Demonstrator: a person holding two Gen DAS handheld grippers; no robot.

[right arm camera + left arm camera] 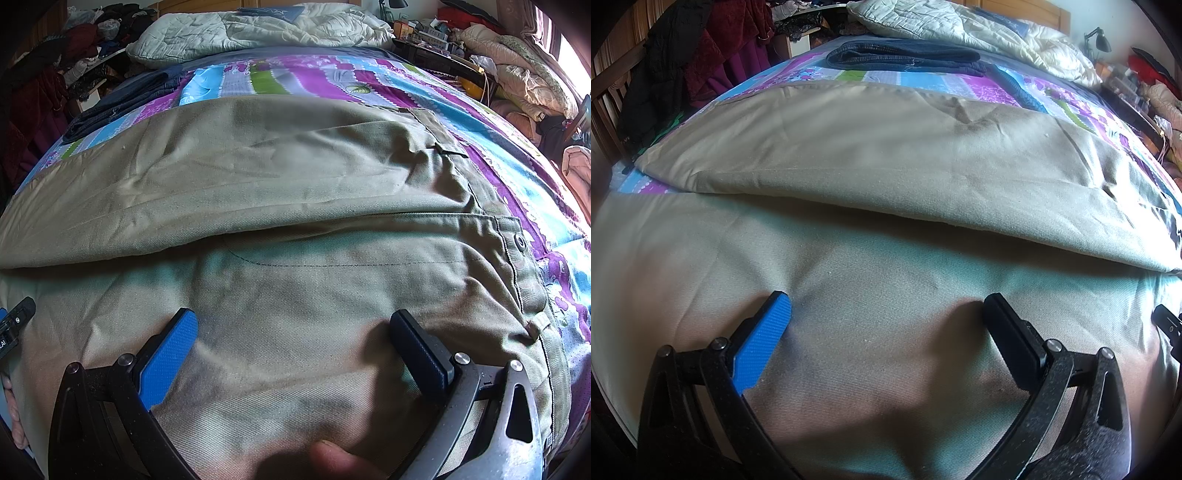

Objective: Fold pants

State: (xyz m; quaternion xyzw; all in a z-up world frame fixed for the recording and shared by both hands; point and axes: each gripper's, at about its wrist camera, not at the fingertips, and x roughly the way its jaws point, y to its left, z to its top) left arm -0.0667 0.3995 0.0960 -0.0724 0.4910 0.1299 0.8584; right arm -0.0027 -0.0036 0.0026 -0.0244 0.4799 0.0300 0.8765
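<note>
Striped patchwork bedspread [303,79], khaki twill pants [295,177], left tool [882,314] and right tool [291,328] spread wide

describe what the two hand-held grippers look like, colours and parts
Both match: each hand-held gripper, left and right, has a black speckled frame with triangular cut-outs and silver pivot pins. One finger carries a textured blue pad, the other finger shows black. The right one's frame looks worn to grey metal on one side.

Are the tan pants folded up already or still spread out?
Partly folded. On the pants, one leg lies doubled over the other, its edge crossing the middle, but they still stretch long across the bed. Both tools are open.
</note>
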